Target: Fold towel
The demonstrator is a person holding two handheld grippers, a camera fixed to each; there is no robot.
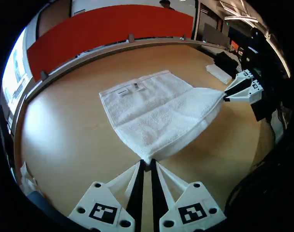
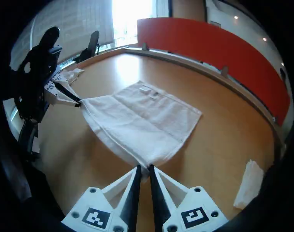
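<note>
**Item 1: white terry-cloth towel** [image 1: 158, 112]. You will find it in the middle of the left gripper view and in the middle of the right gripper view [image 2: 143, 120]. It is spread on the light wooden table [image 1: 69, 135]. Its far portion lies flat, with two small sewn labels [image 1: 129, 89] facing up. Two of its corners are held, and the edge running between them appears raised off the tabletop, with a shadow beneath it.

**Item 2: left gripper** [image 1: 147, 162]. It sits at the bottom centre of your left gripper view. Its two white fingers are drawn nearly together and pinch the nearest towel corner between their dark inner faces. In the right gripper view it sits at the left of the frame [image 2: 78, 103], clamped on the towel's left-hand corner.

**Item 3: right gripper** [image 2: 143, 168]. It sits at the bottom centre of your right gripper view. Its fingers are closed to a narrow slit, and the towel corner is nipped at their tips. In the left gripper view it sits at the right of the frame [image 1: 226, 96], holding the towel's right-hand corner.

**Item 4: surroundings.**
- A long red partition panel [image 1: 108, 27] stands along the far table edge.
- A small folded white cloth [image 2: 249, 183] lies well apart from the towel, at the lower right of the right gripper view.
- Black chairs [image 2: 90, 44] stand at the upper left of that view, before a bright window.
</note>
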